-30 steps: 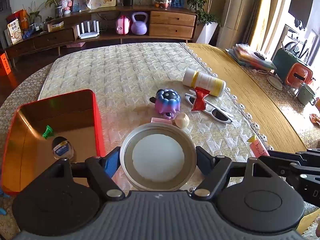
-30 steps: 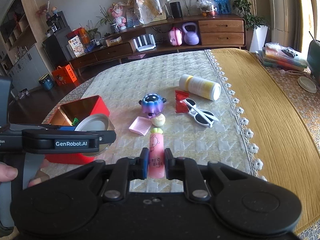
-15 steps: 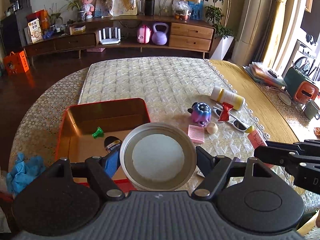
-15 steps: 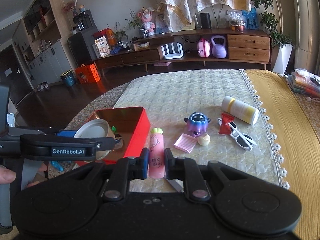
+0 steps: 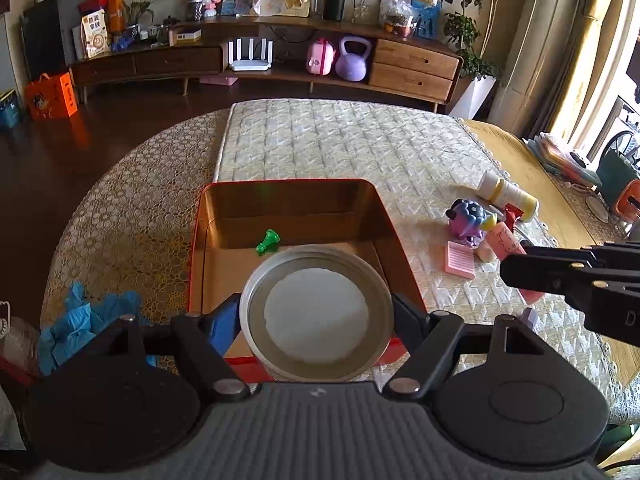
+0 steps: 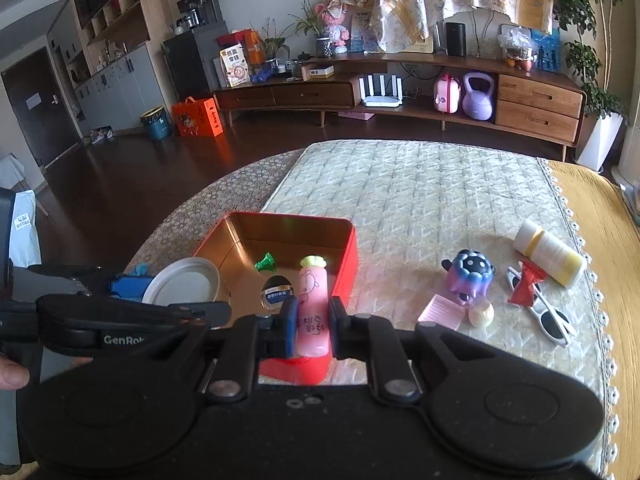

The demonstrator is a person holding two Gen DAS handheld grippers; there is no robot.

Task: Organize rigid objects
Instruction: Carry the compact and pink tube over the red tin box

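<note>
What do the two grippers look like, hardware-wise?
Both are matte black plastic. Left gripper: ribbed body, two round discs, silver pivot screws, blue pad on one finger. Right gripper: same discs and screws, blue pads. White "GenRob" lettering on the left one's side. No cables or sleeves visible.

In the left wrist view, the round metal lid (image 5: 317,314) covers the lower centre of the red box (image 5: 198,248), hiding its near floor. In the right wrist view, the label on the small round item (image 6: 277,287) in the box is too small to read, and the pink tube (image 6: 313,308) hides the box's near right corner.
</note>
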